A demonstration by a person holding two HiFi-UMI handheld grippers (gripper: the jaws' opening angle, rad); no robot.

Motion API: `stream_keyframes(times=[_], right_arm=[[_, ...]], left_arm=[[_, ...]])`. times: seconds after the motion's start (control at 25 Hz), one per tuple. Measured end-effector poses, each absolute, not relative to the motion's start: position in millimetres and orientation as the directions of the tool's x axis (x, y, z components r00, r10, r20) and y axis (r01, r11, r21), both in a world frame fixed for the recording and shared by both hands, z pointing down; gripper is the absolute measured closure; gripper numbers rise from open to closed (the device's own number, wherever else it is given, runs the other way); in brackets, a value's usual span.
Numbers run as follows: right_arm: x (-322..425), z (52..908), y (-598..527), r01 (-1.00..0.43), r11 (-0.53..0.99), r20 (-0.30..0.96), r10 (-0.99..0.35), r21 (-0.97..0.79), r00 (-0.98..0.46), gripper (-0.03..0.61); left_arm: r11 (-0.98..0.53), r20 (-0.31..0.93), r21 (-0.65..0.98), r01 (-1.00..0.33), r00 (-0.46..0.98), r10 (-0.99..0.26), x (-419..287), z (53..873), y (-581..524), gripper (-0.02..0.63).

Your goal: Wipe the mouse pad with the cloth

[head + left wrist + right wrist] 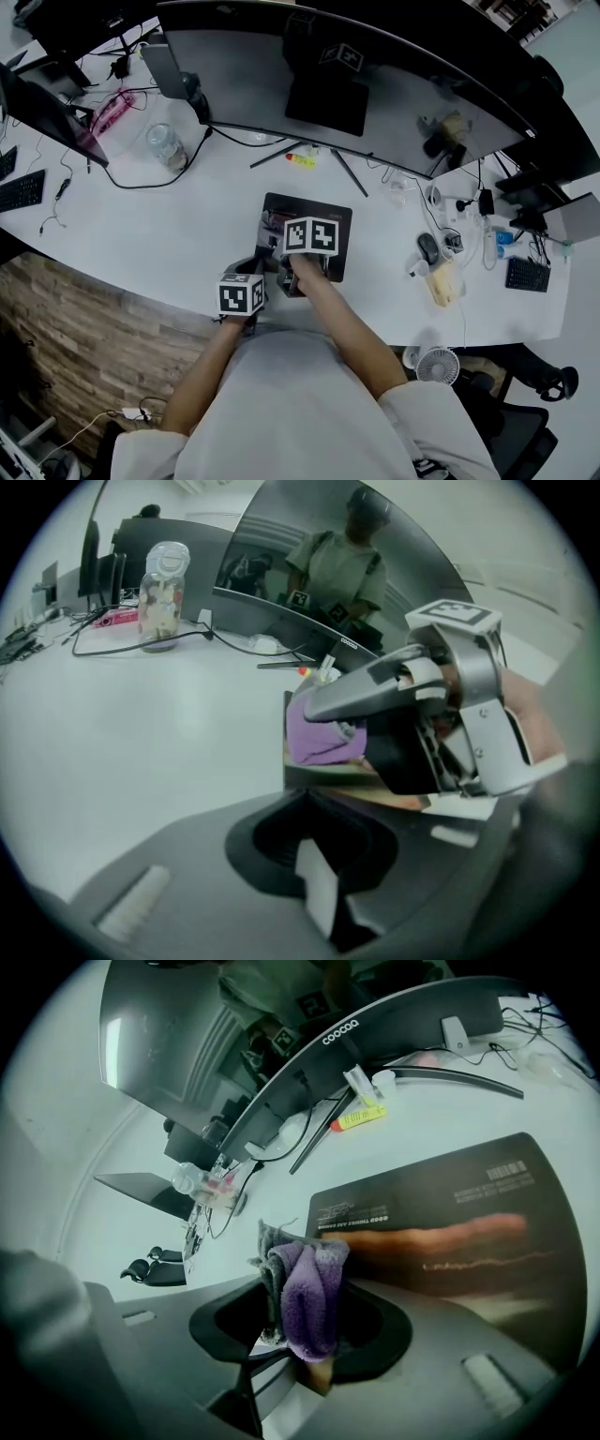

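Purple cloth [305, 1297] bunches out of the right claw [298, 1340], whose jaws are clamped tight on its fold. The wad is held low so it can press on the black mouse pad [450, 1213], at the pad's near left corner; the left claw [323, 907] hangs just off the pad over the white bench [187, 225], seemingly closed on nothing and likely kept clear of the wiping path; a curved monitor [356, 84] stands beyond.

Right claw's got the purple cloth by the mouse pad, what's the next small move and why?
Probably sweep the cloth across the mouse pad, pressing lightly. The right claw is shut on the cloth at the pad's edge, and nearly all the dark surface lies ahead of it.
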State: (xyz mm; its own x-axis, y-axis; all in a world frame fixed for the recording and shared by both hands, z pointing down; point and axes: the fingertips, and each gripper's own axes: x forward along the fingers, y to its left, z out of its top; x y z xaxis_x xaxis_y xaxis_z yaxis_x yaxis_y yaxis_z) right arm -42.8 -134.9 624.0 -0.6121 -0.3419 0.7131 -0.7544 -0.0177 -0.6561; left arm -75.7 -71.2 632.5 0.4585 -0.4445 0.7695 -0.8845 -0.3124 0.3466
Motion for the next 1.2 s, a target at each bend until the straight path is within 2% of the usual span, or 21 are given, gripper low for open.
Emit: stream_keyframes(times=[1.2], right_arm=[[-13, 626, -126, -0.769, -0.059, 0.735, -0.349, -0.637, -0.581, 0.390]], left_arm=[[-0.313, 0.768, 0.351, -0.882, 0.463, -0.442, -76, 632, -71, 0.614]])
